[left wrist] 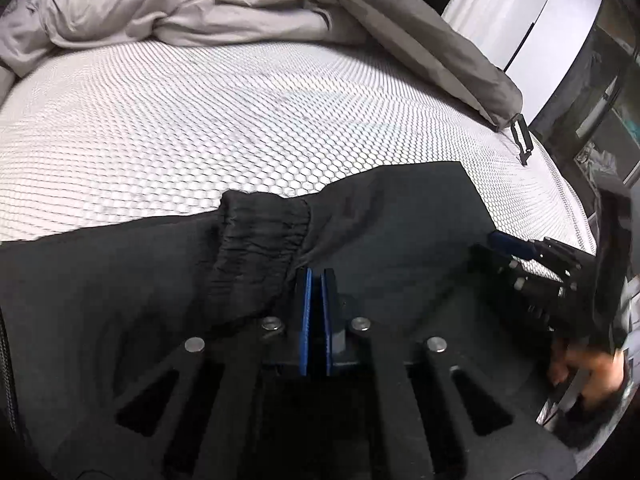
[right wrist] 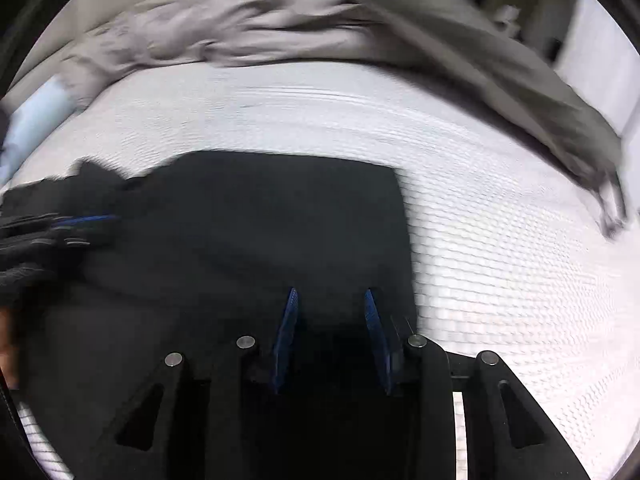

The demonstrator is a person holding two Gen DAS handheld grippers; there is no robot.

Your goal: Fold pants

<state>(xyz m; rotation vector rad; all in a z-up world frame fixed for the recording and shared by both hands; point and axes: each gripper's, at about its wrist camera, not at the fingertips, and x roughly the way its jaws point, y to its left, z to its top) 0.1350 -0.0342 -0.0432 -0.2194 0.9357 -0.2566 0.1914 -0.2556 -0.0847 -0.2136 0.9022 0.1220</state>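
Black pants (left wrist: 380, 220) lie on the white honeycomb mattress (left wrist: 200, 120), with an elastic cuff (left wrist: 260, 236) bunched on top near the front. My left gripper (left wrist: 317, 276) is shut, its blue pads pinching the pants fabric just right of the cuff. My right gripper (right wrist: 331, 300) is open over the flat folded part of the pants (right wrist: 280, 208), its fingers apart with nothing between them. The right gripper also shows at the right edge of the left wrist view (left wrist: 520, 248). The left gripper shows at the left of the right wrist view (right wrist: 84, 222).
A crumpled grey duvet (left wrist: 240, 4) lies along the far side of the mattress and runs down its right edge (right wrist: 520, 80). White wall panels and a dark shelf (left wrist: 600, 100) stand beyond the bed's right side. The right wrist view is motion-blurred.
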